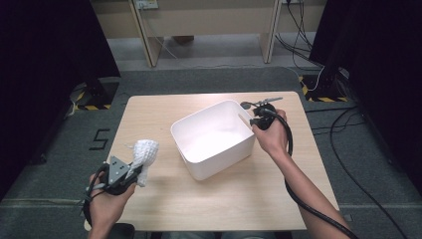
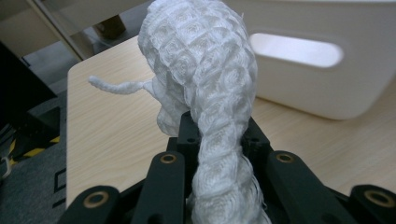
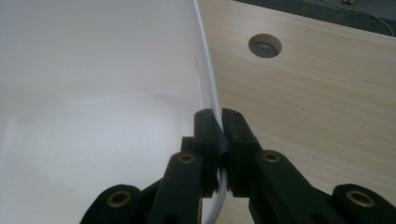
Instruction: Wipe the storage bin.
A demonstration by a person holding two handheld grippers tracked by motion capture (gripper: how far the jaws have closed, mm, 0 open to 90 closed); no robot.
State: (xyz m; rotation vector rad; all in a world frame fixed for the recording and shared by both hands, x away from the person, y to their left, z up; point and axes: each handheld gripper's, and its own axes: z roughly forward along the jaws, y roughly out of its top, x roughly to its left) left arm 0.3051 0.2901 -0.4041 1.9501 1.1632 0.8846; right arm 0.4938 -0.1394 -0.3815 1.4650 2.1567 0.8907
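**Cloth in my left tongs, tub to their right, right tongs pinching the rim**

My left tongs (image 1: 133,172) are clamped tight on a white waffle-weave cloth (image 1: 143,153). In the left gripper view the cloth (image 2: 205,79) is squeezed into a narrow rope between the black jaws and bulges out into a rounded bundle beyond the tips, with one loose thread trailing off to the side. Its long axis runs straight along the jaws, so it sticks out ahead of my hand like a club and hangs above the table (image 1: 164,204) near the front left corner.

My right tongs (image 1: 258,118) sit at the far right side of the white tub (image 1: 199,149). In the right gripper view the jaws straddle the thin rim (image 3: 208,88), one inside the tub and one outside; the pads look pressed onto the plastic, so I read that as a grip steadying the tub.

What matters for the coming move: the tub lies to the right of the cloth and slightly farther from me, near but apart, with bare wood between them. From the left gripper view, the tub's handle slot (image 2: 295,49) faces the cloth. My left hand is the one that must travel, carrying the bundle rightward and high enough to clear the near wall, then over the open, empty interior. I judge the trailing end could catch the rim if I come in low.
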